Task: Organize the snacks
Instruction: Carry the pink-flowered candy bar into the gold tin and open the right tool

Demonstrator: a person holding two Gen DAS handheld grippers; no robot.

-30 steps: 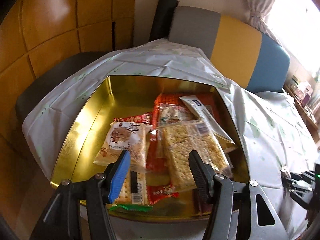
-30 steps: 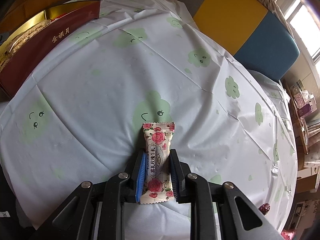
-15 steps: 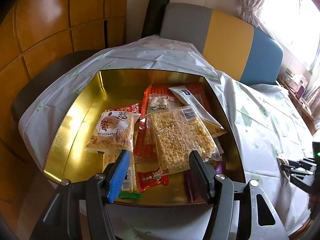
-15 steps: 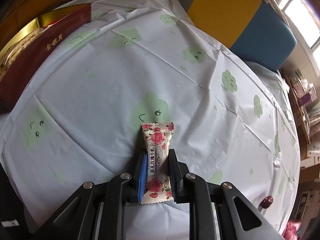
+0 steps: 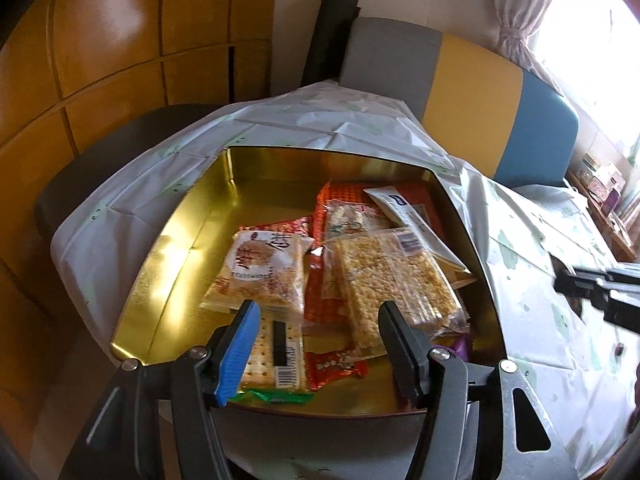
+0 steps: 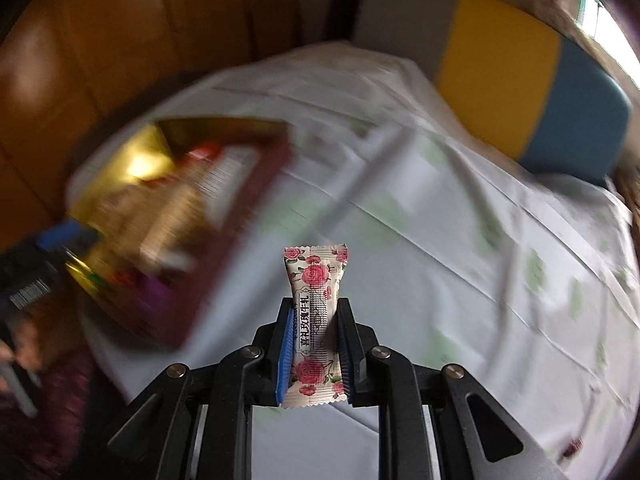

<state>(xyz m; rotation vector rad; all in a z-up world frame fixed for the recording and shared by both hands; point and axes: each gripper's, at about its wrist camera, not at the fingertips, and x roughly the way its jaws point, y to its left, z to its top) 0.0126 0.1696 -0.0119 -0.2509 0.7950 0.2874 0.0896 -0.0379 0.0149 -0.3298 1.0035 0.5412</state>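
A gold tin [image 5: 180,236] sits on the table with several snack packets in it, among them a puffed-rice bar [image 5: 390,280] and a round rice cracker pack [image 5: 260,268]. My left gripper [image 5: 316,320] hovers open over the tin's near edge, nothing between its fingers. My right gripper [image 6: 314,312] is shut on a rose-printed candy [image 6: 314,280], lifted above the tablecloth. The tin [image 6: 116,184] shows blurred at the left of the right wrist view, with my left gripper [image 6: 52,240] at the far left edge. In the left wrist view my right gripper [image 5: 592,284] enters from the right.
A white cloth with green cloud prints [image 6: 460,240] covers the round table. A grey, yellow and blue bench back [image 5: 480,92] stands behind it, wooden panels [image 5: 100,40] to the left. A small dark red candy [image 6: 574,446] lies near the table's right edge.
My right gripper lifted the rose candy off the cloth and swung toward the tin, which now fills the left of its view. My left gripper stayed open over the tin.
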